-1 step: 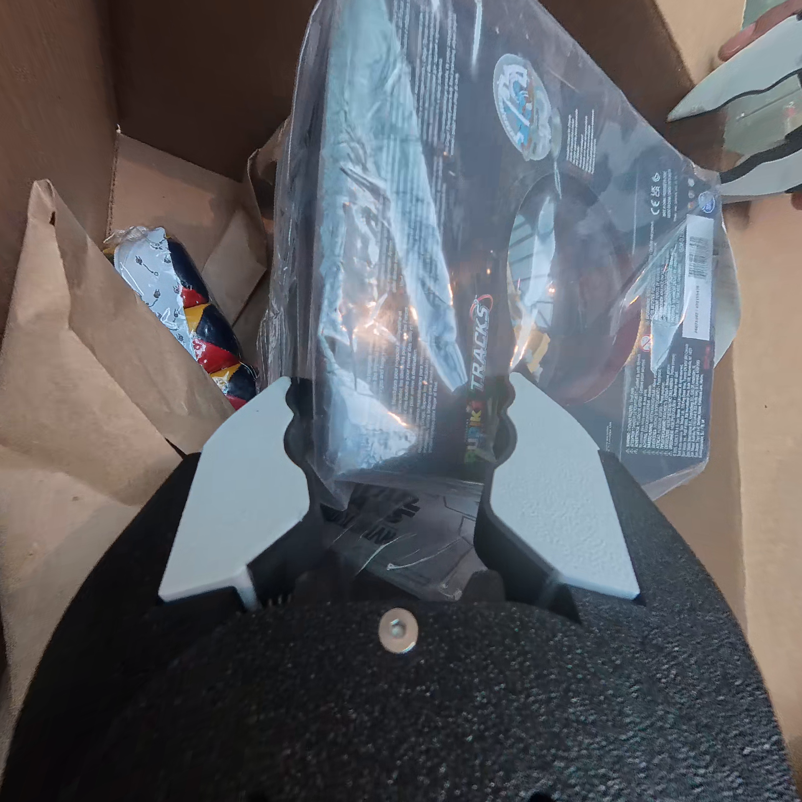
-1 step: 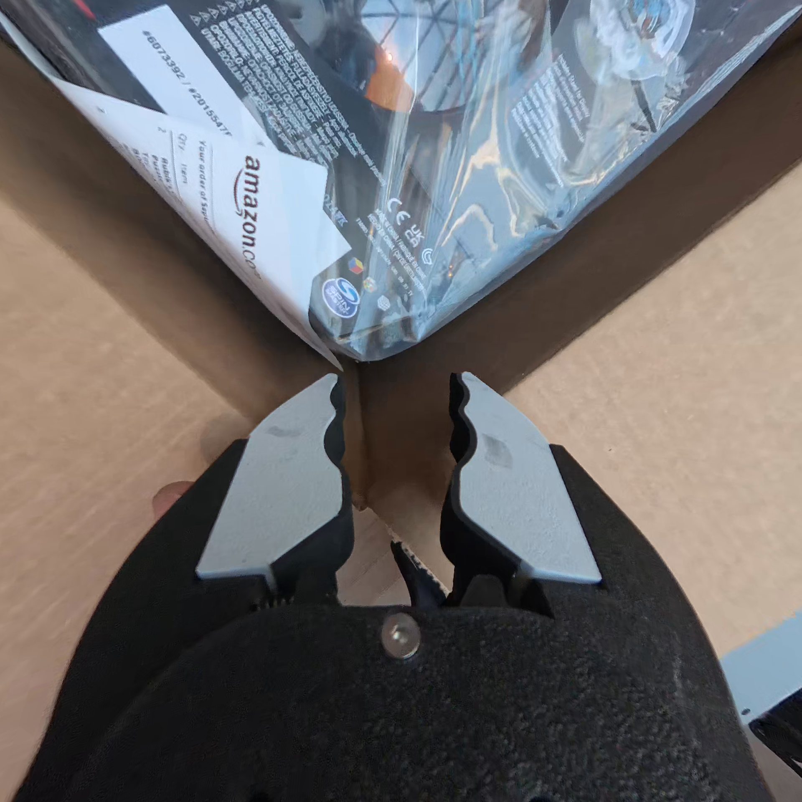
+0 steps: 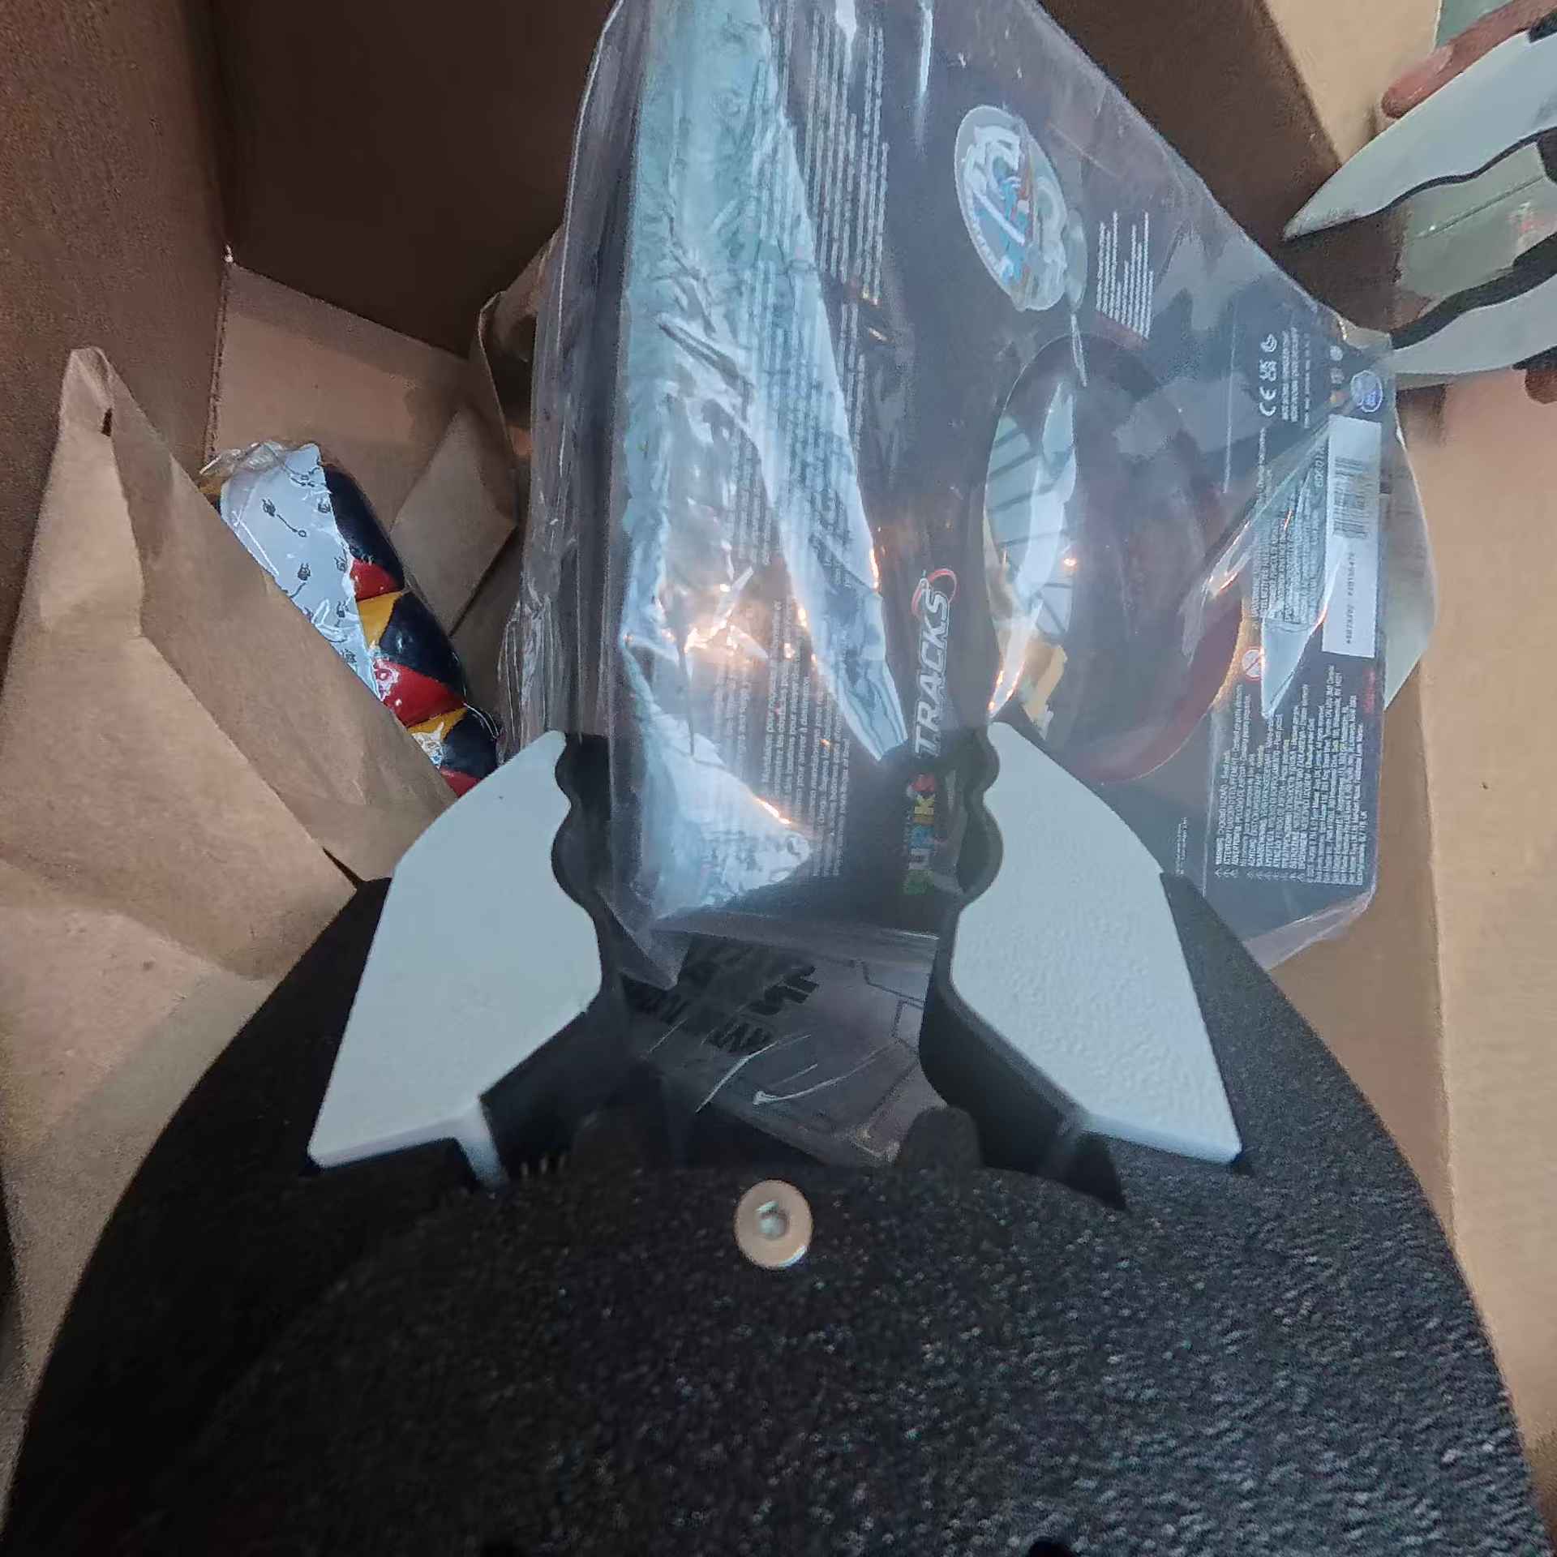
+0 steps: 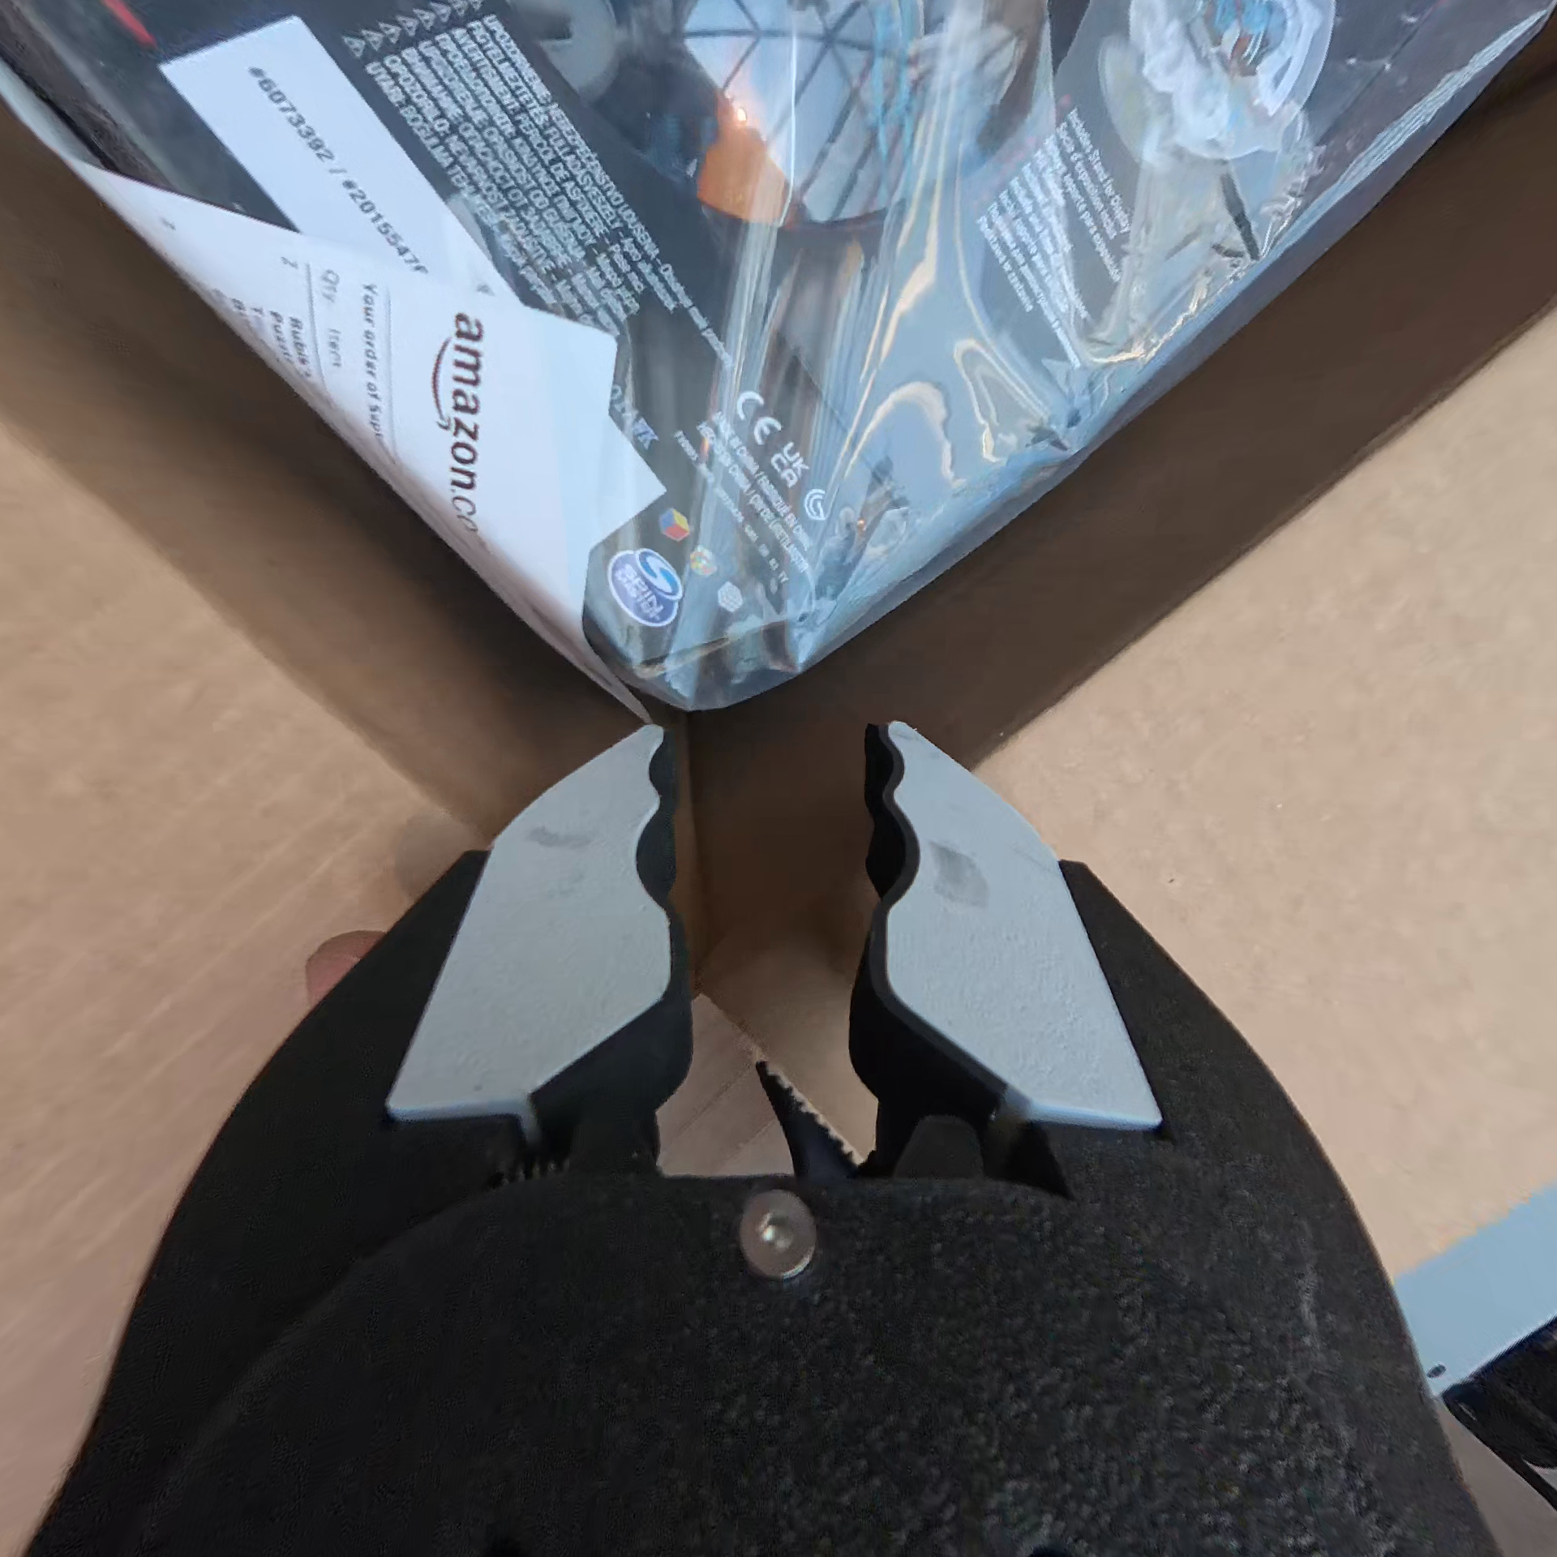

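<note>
My left gripper (image 3: 775, 741) is shut on a dark toy package in a clear plastic bag (image 3: 842, 463) and holds it upright inside a cardboard box (image 3: 379, 168). The package fills the middle of the left wrist view. In the right wrist view its lower corner (image 4: 842, 379) hangs just beyond my right gripper (image 4: 771, 733), which is open and empty. The box's inner corner edge (image 4: 691, 842) runs between the right jaws. A white paper slip (image 4: 505, 404) lies under the plastic. One of the right gripper's fingers (image 3: 1432, 168) shows by the package's upper right corner.
A brown paper bag (image 3: 168, 674) lies at the left in the box. A plastic-wrapped red, yellow and black thing (image 3: 371, 607) sticks out behind it. Cardboard flaps (image 4: 1264, 758) spread on both sides. A grey-blue edge (image 4: 1474, 1331) shows at the lower right. A fingertip (image 4: 337, 960) holds the right gripper. One gripper's finger ends stand about 25 cm off the other's.
</note>
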Demonstrator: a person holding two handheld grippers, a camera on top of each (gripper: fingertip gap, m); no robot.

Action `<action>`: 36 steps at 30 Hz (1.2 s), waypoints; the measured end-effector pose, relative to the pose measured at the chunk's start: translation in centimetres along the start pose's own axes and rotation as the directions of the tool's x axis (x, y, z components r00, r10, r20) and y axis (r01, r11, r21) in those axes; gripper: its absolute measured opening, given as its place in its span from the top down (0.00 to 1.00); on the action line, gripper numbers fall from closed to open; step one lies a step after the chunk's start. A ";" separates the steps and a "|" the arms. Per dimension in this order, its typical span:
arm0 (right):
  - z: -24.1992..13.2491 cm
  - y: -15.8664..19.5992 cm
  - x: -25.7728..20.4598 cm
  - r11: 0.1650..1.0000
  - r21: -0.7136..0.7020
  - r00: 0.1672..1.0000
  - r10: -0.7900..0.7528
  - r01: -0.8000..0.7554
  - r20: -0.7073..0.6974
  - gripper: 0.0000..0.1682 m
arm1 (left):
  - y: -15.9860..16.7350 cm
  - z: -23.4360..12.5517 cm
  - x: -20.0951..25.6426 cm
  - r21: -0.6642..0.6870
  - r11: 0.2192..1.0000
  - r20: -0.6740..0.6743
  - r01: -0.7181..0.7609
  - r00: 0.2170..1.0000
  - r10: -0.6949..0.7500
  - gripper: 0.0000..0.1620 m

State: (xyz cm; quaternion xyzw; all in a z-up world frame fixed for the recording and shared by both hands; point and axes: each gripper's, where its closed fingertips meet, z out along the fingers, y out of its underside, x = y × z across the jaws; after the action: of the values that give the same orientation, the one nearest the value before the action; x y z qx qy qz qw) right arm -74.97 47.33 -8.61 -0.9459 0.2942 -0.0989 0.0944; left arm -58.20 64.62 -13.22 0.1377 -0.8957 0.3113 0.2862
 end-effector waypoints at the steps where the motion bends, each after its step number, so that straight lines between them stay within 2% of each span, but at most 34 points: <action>1: 0.2 -0.2 0.3 1.000 -0.003 1.000 -0.008 0.008 -0.013 0.74 | 0.1 0.0 0.0 0.002 1.000 -0.004 0.000 1.000 0.000 0.47; 7: 1.2 -1.2 1.9 0.998 -0.031 0.993 -0.060 0.057 -0.098 0.72 | 0.4 -0.1 -0.5 0.017 1.000 -0.030 0.020 0.999 -0.020 0.47; 14: 1.0 -1.5 1.1 0.978 -0.119 0.962 -0.191 0.169 -0.196 0.62 | 0.4 -0.1 -0.8 0.020 1.000 -0.039 0.013 0.999 -0.012 0.48; 18: -0.6 -4.5 -1.4 0.981 0.060 0.974 -0.172 0.182 -0.146 0.60 | 0.5 -0.1 -1.2 0.027 0.998 -0.053 0.048 0.998 -0.047 0.47; 20: -1.4 -5.4 -2.1 0.976 0.102 0.975 -0.178 0.191 -0.130 0.59 | 0.5 -0.1 -1.3 0.031 0.998 -0.056 0.048 0.997 -0.046 0.48; 22: -2.4 -6.0 -2.2 0.976 0.142 0.982 -0.150 0.166 -0.115 0.57 | 0.5 -0.1 -1.2 0.030 0.998 -0.055 0.046 0.998 -0.044 0.48; 25: -3.6 -6.3 -1.0 0.976 0.212 0.996 -0.031 0.047 -0.078 0.56 | 0.5 -0.1 -1.2 0.033 0.998 -0.054 0.046 0.998 -0.045 0.48; 28: -2.4 -4.0 0.7 0.989 0.138 0.996 0.059 -0.050 -0.062 0.51 | 0.5 -0.1 -1.2 0.034 0.998 -0.057 0.046 0.997 -0.044 0.48; 31: -1.6 -2.6 1.2 0.992 0.107 0.994 0.080 -0.071 -0.073 0.49 | 0.5 -0.1 -1.2 0.035 0.998 -0.059 0.045 0.997 -0.043 0.48; 34: -3.8 -3.7 2.3 0.957 0.248 0.984 0.169 -0.149 -0.060 0.54 | 0.5 0.0 -1.2 0.037 0.998 -0.062 0.042 0.997 -0.040 0.48; 36: -4.6 -3.9 3.3 0.948 0.276 0.978 0.191 -0.161 -0.084 0.55 | 0.5 0.0 -1.2 0.038 0.998 -0.065 0.041 0.997 -0.038 0.48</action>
State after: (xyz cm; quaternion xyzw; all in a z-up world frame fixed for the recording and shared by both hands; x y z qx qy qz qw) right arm -71.35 48.02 -2.81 -0.8875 0.3663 -0.1808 0.2133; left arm -57.45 65.08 -14.14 0.1509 -0.8767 0.3276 0.3183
